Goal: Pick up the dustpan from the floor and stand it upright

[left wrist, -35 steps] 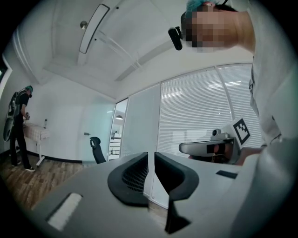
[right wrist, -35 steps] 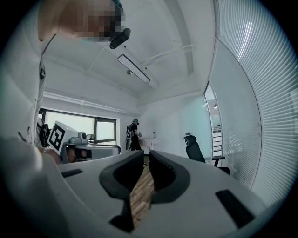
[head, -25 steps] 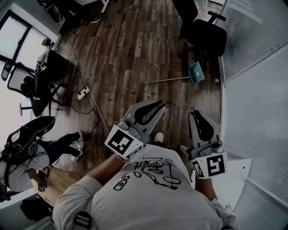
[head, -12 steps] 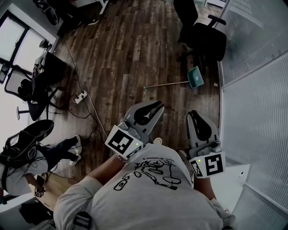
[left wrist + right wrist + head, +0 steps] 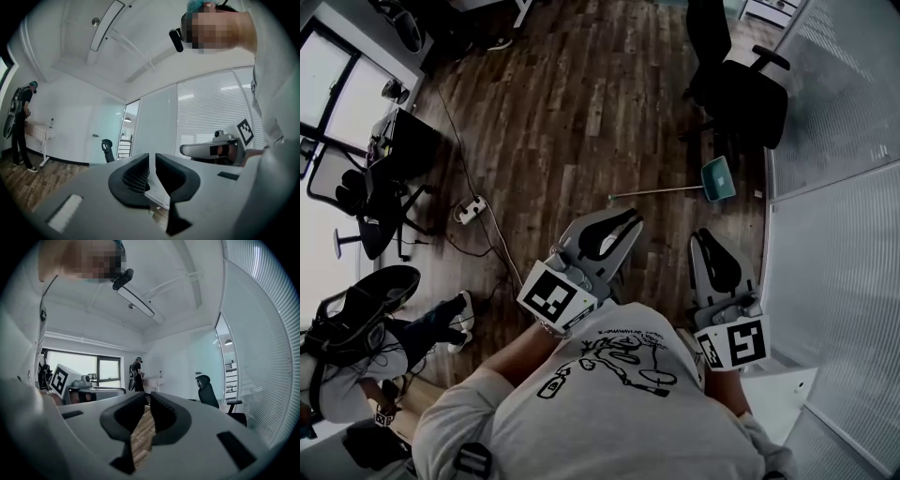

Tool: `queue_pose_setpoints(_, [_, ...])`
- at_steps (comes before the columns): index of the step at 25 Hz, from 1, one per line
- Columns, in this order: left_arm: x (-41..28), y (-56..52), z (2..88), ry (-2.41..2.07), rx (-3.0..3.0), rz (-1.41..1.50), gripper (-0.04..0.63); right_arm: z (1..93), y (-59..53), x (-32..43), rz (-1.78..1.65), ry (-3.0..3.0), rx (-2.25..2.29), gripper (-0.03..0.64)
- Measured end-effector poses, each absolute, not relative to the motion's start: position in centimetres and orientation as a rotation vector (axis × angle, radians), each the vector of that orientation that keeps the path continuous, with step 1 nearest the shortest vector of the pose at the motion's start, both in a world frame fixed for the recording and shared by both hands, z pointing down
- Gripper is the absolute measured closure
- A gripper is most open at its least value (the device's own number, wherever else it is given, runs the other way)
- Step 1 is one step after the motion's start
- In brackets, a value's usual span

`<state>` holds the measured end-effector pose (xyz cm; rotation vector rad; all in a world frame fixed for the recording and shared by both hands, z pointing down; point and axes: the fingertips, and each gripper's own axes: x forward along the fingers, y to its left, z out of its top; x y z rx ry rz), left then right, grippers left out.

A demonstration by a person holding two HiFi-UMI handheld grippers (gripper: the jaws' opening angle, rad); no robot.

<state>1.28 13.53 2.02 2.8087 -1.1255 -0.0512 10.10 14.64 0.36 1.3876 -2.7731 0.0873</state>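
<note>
Dustpan (image 5: 718,178) — flat, beside office chair (image 5: 755,98)

The right tongs (image 5: 146,397), jaws nearly together and empty, face a black office chair (image 5: 206,391).

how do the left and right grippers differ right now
The left gripper points diagonally rightward; the right gripper points straight ahead. The left's marker cube is tilted; the right's sits squarer. Both have fingers closed on nothing, short of the dustpan lying on the floor.
</note>
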Motion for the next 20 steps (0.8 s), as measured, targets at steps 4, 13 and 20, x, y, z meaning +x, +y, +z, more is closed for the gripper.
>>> queue_pose_setpoints(4, [-1.9, 9.1, 1.7, -1.139, 2.796, -0.059, 0.558, -0.1, 10.0, 6.8, 0.083, -2.778, 1.365, 0.583])
queue_pose_setpoints(13, [-8.6, 1.4, 1.5, -1.174, 2.782, -0.073, 0.558, -0.2, 2.0, 0.1, 0.080, -2.788, 1.316, 0.583])
queue_pose_setpoints(20, [-10.9, -2.7, 2.2, -1.170, 2.779, -0.065, 0.558, 0.1, -2.0, -2.7, 0.072, -2.786, 1.291, 0.583])
